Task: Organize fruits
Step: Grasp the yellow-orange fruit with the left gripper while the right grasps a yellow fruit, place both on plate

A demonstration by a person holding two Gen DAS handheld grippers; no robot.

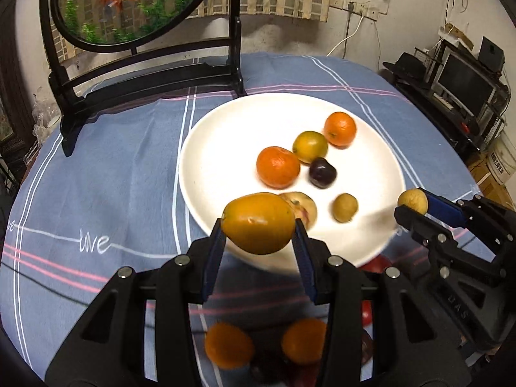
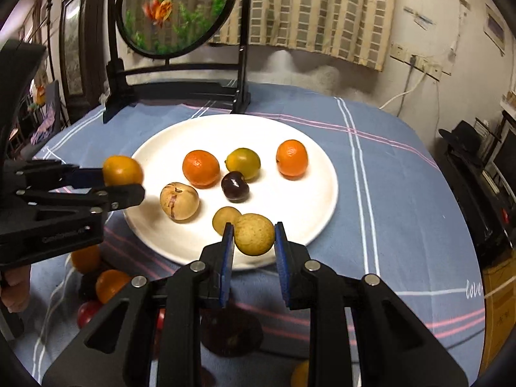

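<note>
A white plate (image 1: pixel 209 148) (image 2: pixel 309 206) on the blue tablecloth holds two oranges (image 1: pixel 278 167), (image 1: pixel 340 128), a yellow-green fruit (image 1: pixel 310 147), a dark plum (image 1: pixel 322 172), a speckled pale fruit (image 2: pixel 179 200) and a small tan fruit (image 1: pixel 345 207). My left gripper (image 1: pixel 258 225) is shut on a yellow-orange fruit (image 1: pixel 258 222) (image 2: pixel 122 171) over the plate's near left rim. My right gripper (image 2: pixel 253 237) is shut on a round tan fruit (image 2: pixel 254 234) (image 1: pixel 412 200) over the near rim.
More fruit lies on the cloth near me: oranges (image 1: pixel 228 344), (image 1: pixel 304 340), red ones (image 2: pixel 88 312) and a dark one (image 2: pixel 230 332). A black stand with a round goldfish panel (image 1: pixel 135 3) rises behind the plate. Shelves with a monitor (image 1: pixel 464 84) stand right.
</note>
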